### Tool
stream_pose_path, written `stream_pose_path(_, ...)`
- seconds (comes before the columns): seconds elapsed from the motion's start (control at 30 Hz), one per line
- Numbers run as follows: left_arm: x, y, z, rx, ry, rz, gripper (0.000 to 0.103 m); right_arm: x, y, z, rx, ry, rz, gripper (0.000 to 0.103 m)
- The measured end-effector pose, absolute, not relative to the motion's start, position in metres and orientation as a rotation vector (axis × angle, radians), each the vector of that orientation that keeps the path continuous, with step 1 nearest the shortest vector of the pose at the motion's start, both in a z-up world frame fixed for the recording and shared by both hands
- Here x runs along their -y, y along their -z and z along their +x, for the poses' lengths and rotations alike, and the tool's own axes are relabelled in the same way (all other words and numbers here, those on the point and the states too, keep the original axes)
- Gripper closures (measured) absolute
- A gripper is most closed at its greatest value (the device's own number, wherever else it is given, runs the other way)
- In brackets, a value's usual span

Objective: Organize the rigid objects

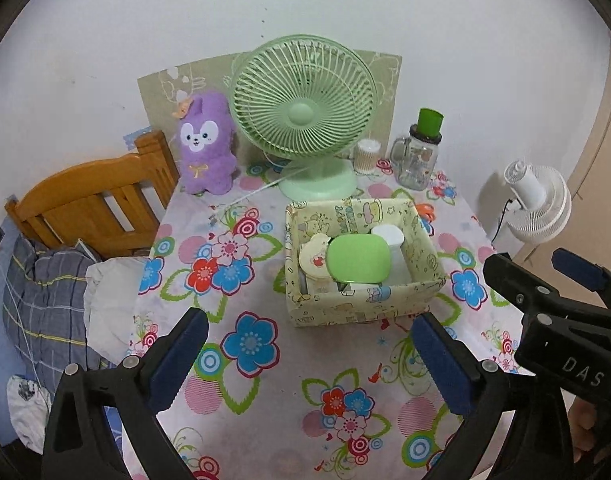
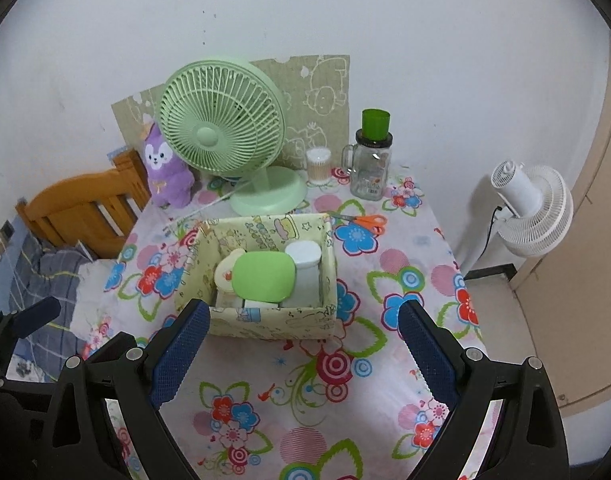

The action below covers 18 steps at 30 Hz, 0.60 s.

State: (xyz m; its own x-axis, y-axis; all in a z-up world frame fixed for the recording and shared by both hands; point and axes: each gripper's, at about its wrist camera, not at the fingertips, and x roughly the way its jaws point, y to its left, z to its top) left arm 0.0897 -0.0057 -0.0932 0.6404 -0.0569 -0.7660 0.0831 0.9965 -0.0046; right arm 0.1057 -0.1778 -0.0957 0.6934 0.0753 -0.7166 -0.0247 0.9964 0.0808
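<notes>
Nearest the cameras, the left gripper (image 1: 309, 344) hangs above the near part of the table (image 1: 289, 392) with its blue-padded fingers (image 1: 177, 356) spread wide and nothing between them; the right gripper (image 2: 303, 338) is beside it, its fingers (image 2: 425, 344) likewise wide apart and empty. Just beyond them, toward the middle of the flowered cloth, stands the patterned storage box (image 1: 345, 308), and inside it sit a green lid (image 1: 359, 258), a white container (image 1: 389, 240) and a cream round case (image 1: 315, 258), packed close together. Orange-handled scissors (image 2: 363, 221) lie just behind the box toward the right edge. Along the far edge stand a purple plush (image 1: 205, 144), a green desk fan (image 1: 303, 112), a cotton swab jar (image 1: 366, 156) and a glass mug (image 1: 417, 160) near the far right corner.
</notes>
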Motion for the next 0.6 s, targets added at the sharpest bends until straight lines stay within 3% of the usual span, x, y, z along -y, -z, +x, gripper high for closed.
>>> stream_pose_path(0.6, -0.017, 0.048, 0.066, -0.796, 0.033, -0.07, 0.0, 0.188, 0.047, 0.072, -0.714, -0.051, 0.051, 0.006)
